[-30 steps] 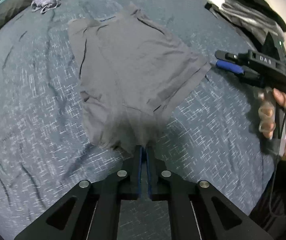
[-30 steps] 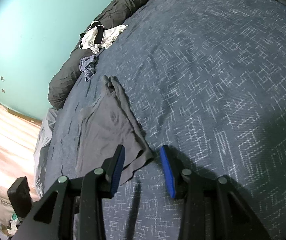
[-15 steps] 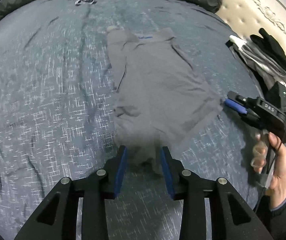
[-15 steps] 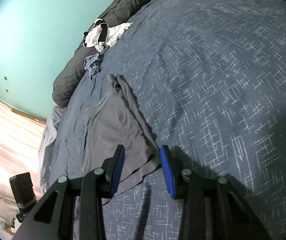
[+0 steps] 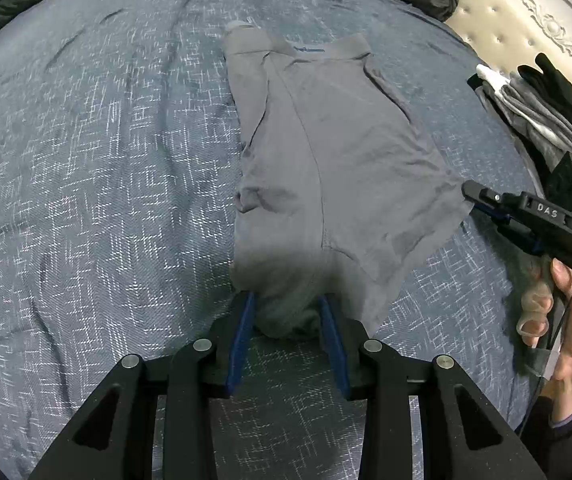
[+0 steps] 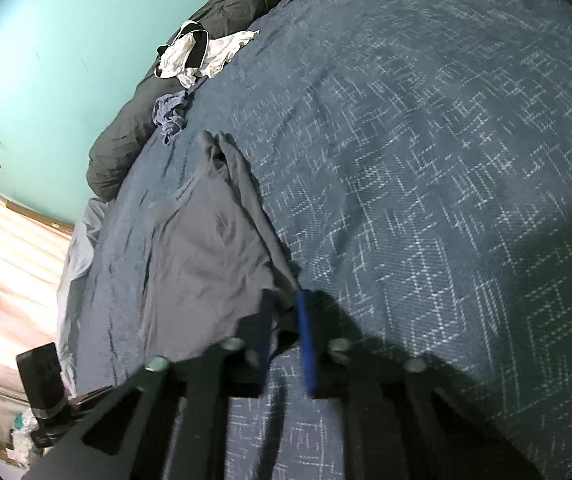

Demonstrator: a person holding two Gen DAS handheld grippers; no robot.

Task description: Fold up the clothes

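Observation:
A pair of grey shorts [image 5: 334, 160] lies flat on the blue patterned bedspread [image 5: 85, 200], waistband at the far end. My left gripper [image 5: 286, 316] is open, its blue pads on either side of a bunched leg hem at the near edge. My right gripper [image 6: 286, 312] is narrowing around the other leg's corner [image 6: 281, 276], blurred by motion; it also shows in the left wrist view [image 5: 482, 200] at the shorts' right corner. The shorts also show in the right wrist view [image 6: 205, 248].
A grey-blue crumpled garment [image 6: 171, 114] and a white-and-black one [image 6: 201, 54] lie by the dark duvet roll [image 6: 125, 140] at the bed's far edge. Folded dark and grey clothes [image 5: 542, 108] are stacked by the headboard [image 5: 526, 28]. Teal wall [image 6: 65, 40] beyond.
My left gripper let go of the hem and opened, then moved closer around the bunched fabric. My right gripper moved onto the shorts' corner and its jaws narrowed.

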